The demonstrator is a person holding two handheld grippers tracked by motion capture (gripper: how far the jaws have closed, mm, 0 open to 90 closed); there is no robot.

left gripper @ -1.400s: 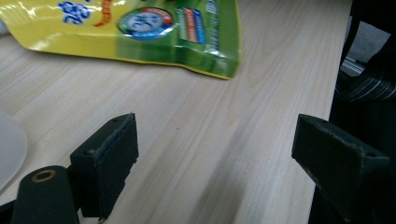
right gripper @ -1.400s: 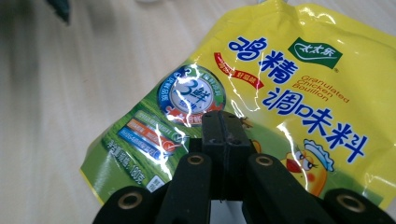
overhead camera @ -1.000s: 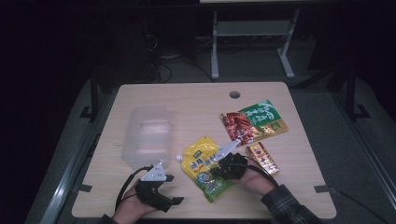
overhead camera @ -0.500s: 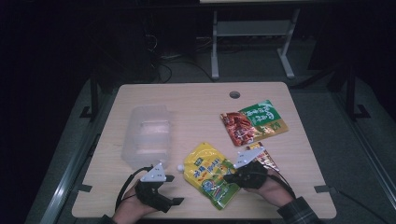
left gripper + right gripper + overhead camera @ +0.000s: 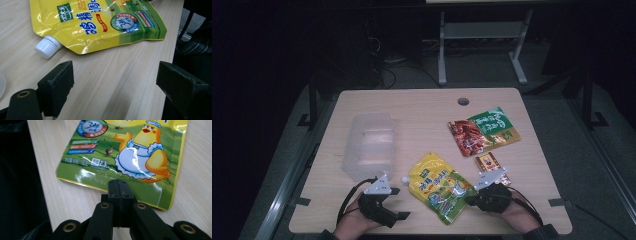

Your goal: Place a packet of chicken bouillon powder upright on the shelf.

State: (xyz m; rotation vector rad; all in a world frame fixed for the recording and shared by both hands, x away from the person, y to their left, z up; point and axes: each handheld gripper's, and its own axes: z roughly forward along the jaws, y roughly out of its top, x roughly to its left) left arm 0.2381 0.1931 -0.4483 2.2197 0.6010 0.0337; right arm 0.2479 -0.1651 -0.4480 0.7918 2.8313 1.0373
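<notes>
Pouch (image 5: 442, 188) first, since that's what both my hands are parked around: yellow-and-green spouted bag, lying flat near the front edge of the table (image 5: 422, 107), between the two grippers.

My right gripper (image 5: 120, 190) has its jaws pressed together right at the pouch's bottom hem. In the right gripper view the tips sit over the green edge, but I honestly can't tell if there's film pinched between them or if they're just closed on top of it. From the high view the right gripper (image 5: 471, 200) touches the pouch's lower right corner, so call it contact at least.

My left gripper (image 5: 115, 82) is wide open, jaws spread with bare wood between them, holding nothing. The white cap (image 5: 47, 46) of the pouch sits just beyond its tips, near but not touching.

Progress-wise, I'd guess this is early. The clear plastic bin (image 5: 369, 145) up and to the left looks empty, though it's see-through and washed out, so I wouldn't swear to it. If the goal is packing stuff in there, nothing's in yet. Beyond the pouch, the red-and-green packet (image 5: 483, 131) and the small dark packet (image 5: 490, 163) just in front of it are lying loose on the right side.

Hard to make out: the printing on those far packets, the bin's inside, and everything past the table, which is basically black.
</notes>
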